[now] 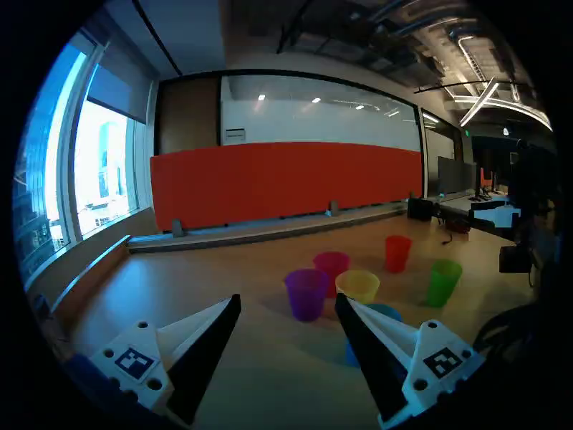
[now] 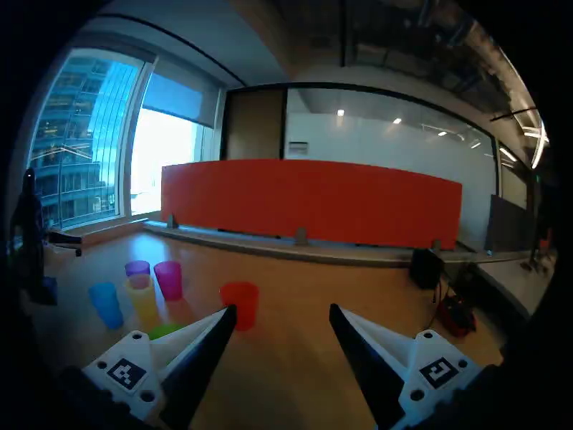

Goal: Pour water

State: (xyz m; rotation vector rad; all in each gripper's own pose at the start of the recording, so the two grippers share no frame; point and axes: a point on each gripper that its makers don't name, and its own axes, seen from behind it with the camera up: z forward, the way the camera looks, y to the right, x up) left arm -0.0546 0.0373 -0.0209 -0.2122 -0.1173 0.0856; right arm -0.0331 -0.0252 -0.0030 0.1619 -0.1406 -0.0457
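A long orange-red partition panel (image 1: pixel 286 183) stands upright along the far edge of the pale wooden worktop (image 1: pixel 215 279). Tall glass windows (image 1: pixel 100 179) line the left wall, with a grey roller blind (image 1: pixel 118 93) partly lowered over them. A small black box (image 1: pixel 419 209) sits near the panel's right end, and a dark flat monitor (image 1: pixel 455 175) stands beyond it.

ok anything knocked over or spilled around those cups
Nothing stands out. The purple cup, pink cup, yellow cup, blue cup, red cup and green cup all stand upright on the table, with no puddle visible around them.
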